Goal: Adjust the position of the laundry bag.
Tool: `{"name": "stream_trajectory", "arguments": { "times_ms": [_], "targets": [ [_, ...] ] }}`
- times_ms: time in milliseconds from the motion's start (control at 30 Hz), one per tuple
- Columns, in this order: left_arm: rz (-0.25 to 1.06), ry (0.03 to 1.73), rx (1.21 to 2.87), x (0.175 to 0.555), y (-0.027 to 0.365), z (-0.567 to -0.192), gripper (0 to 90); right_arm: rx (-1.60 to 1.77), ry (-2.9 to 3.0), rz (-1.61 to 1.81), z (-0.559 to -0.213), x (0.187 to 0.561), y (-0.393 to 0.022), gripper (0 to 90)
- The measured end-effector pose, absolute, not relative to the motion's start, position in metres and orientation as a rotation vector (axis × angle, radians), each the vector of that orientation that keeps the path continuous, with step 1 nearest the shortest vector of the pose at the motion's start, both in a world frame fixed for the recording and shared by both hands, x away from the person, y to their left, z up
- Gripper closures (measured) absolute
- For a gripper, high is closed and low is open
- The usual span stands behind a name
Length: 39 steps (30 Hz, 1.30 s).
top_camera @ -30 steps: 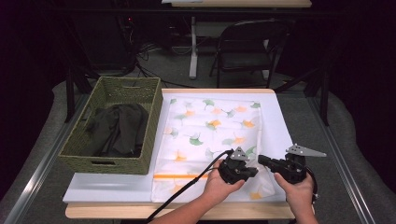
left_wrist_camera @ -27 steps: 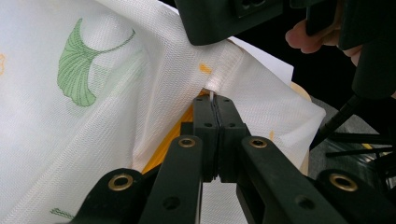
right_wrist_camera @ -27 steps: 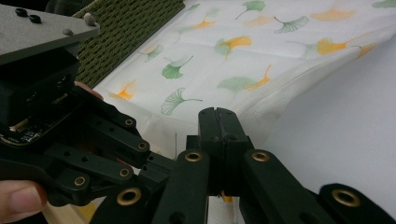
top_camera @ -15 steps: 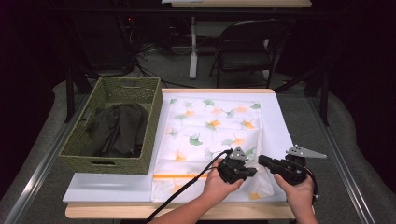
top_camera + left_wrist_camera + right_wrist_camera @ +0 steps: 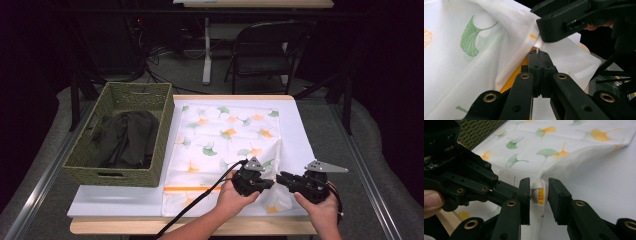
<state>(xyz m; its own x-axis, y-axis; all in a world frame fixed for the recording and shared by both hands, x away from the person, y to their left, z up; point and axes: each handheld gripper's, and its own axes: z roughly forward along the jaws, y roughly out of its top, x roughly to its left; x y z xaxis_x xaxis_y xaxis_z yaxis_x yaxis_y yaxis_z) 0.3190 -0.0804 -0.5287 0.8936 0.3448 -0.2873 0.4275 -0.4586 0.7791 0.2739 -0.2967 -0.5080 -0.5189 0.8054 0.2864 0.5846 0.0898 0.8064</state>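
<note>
The left tongs (image 5: pixel 265 184) are pinched fully shut on a raised fold of the white ginkgo-print pillowcase (image 5: pixel 227 135), the fabric caught as a thin line between the pads in the left gripper view (image 5: pixel 538 53). The right tongs (image 5: pixel 284 179) sit tip to tip with them, just to their right; their jaws have just been opening and now stand partly apart astride the same fold (image 5: pixel 539 195), which rises between the pads with its orange trim showing, the left pad close against the cloth and the right pad clear of it. The pillowcase lies flat on the table (image 5: pixel 300 130), reaching away from both tongs toward the far edge, while its near right corner is gathered up at the tips. The orange band (image 5: pixel 192 189) along the near hem runs off to the left of the left tongs. To the right of the right tongs the white table surface is bare out to the table's right edge. Well to the left of the left tongs stands a green woven basket (image 5: pixel 162 135) holding dark clothing (image 5: pixel 125 140), its right wall just beside the pillowcase's left edge. The table's wooden near edge (image 5: pixel 150 227) lies just behind both hands.
</note>
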Motion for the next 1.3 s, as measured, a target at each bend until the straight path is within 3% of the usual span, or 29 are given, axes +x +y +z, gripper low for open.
{"name": "stream_trajectory", "arguments": {
  "times_ms": [633,767,1300],
  "targets": [
    [-0.115,0.550,2.108,0.3192,-0.0803,-0.5299,90.0,1.441,2.195,1.420,-0.5139,0.2757,-0.2965,76.8],
    [-0.137,0.556,2.106,0.3209,-0.0799,-0.5315,90.0,1.444,2.220,1.428,-0.5141,0.2757,-0.2959,81.5],
    [-0.159,0.581,2.095,0.3218,-0.0797,-0.5338,90.0,1.435,2.228,1.389,-0.5137,0.2748,-0.2935,82.8]
  ]
}}
